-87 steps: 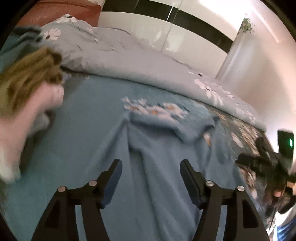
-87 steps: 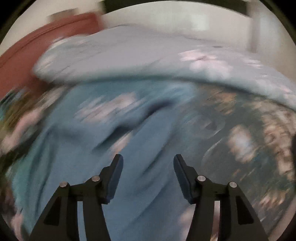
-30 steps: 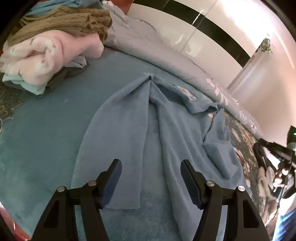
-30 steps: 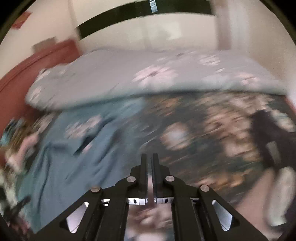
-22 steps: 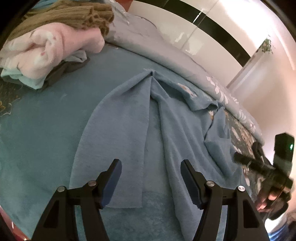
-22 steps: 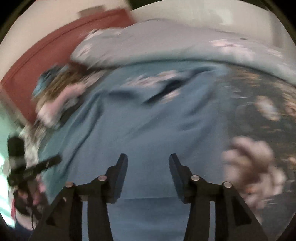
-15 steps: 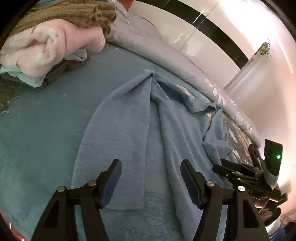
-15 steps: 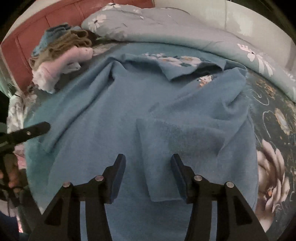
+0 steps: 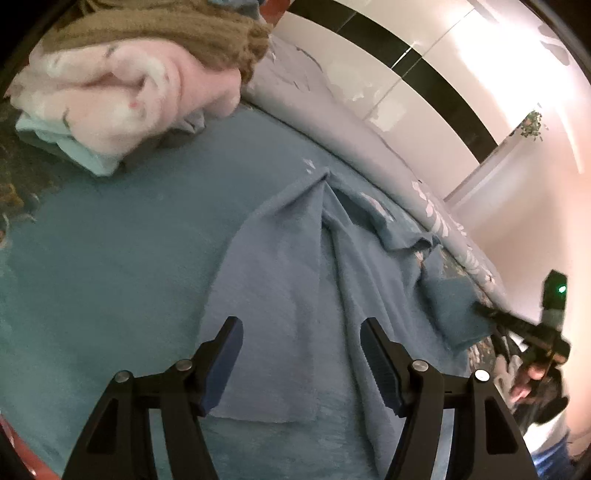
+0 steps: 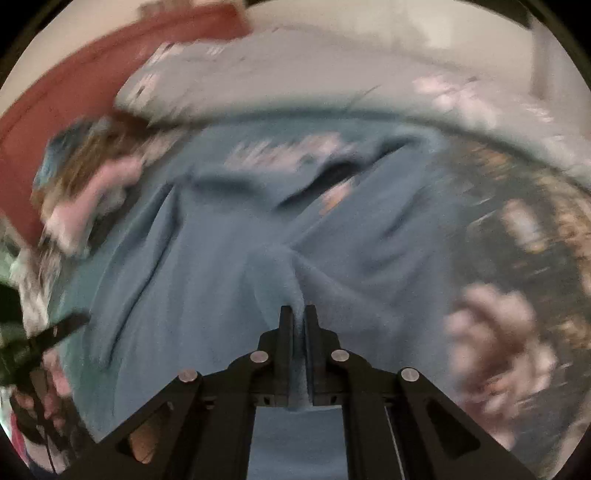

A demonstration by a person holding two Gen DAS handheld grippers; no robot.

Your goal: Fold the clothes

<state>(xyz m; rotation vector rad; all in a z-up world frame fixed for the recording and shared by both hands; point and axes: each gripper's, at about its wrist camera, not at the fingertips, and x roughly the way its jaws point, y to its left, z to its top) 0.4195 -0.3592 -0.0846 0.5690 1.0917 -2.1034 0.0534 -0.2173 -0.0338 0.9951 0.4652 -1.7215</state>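
A blue fleece cloth [image 9: 288,280] lies spread and creased on the bed; it also shows in the right wrist view [image 10: 229,266]. My left gripper [image 9: 301,362] is open and empty, hovering just above the cloth's near edge. My right gripper [image 10: 298,321] is shut on a pinched fold of the blue cloth and lifts it into a small peak. The right gripper also shows far right in the left wrist view [image 9: 517,325], at the cloth's corner [image 9: 454,314]. The right wrist view is blurred by motion.
A pile of folded clothes, pink [image 9: 122,92] under brown knit [image 9: 166,33], sits at the far left of the bed. A grey floral quilt [image 9: 369,147] lies along the far side. The dark floral bedspread [image 10: 524,221] is at the right. A red headboard [image 10: 74,85] stands behind.
My right gripper has closed on a fold of the blue cloth, where half a second ago it was open above it. My left gripper has moved forward, closer to the clothes pile, still open.
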